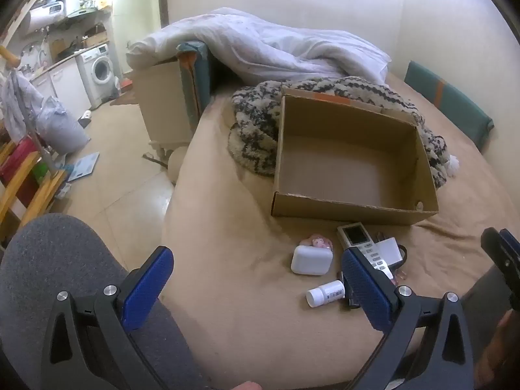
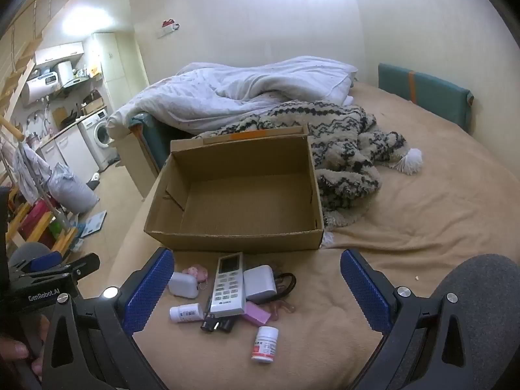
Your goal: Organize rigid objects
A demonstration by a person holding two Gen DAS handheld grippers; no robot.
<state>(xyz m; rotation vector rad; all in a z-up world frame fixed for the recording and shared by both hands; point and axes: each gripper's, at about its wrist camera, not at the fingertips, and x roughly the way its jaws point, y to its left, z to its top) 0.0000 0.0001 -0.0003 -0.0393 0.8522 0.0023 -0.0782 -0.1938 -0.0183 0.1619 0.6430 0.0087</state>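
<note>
A: Which step is in hand?

B: The start, by the look of it. The cardboard box (image 2: pixel 237 191) sits empty on the tan bedsheet (image 2: pixel 406 227), and both tools hang above the bed with nothing in them. The right gripper (image 2: pixel 256 292) has its jaws spread wide and released; so does the left gripper (image 1: pixel 256 289).

A: And the things to be sorted?

B: In a loose pile just ahead of the right gripper, between its blue ribbed pads and short of the box's near wall. The white remote control (image 2: pixel 229 284) lies in the middle, a hard slab with rows of buttons. Left of it lies a rounded white case (image 2: pixel 183 285); nearer the jaws, a small white pill bottle (image 2: pixel 185 312) lies on its side. A second bottle with a red label (image 2: pixel 266 344) stands upright, closest to the tool.

A: What does the next move call for?

B: Probably picking one piece off the heap. The upright bottle stands apart, smooth and cylindrical, so closing across its sides looks easiest. The remote overlaps a white charger block (image 2: pixel 260 284) and some dark batteries (image 2: pixel 217 324), so lifting it could drag its neighbours. Then carry forward over the low corrugated wall.
</note>
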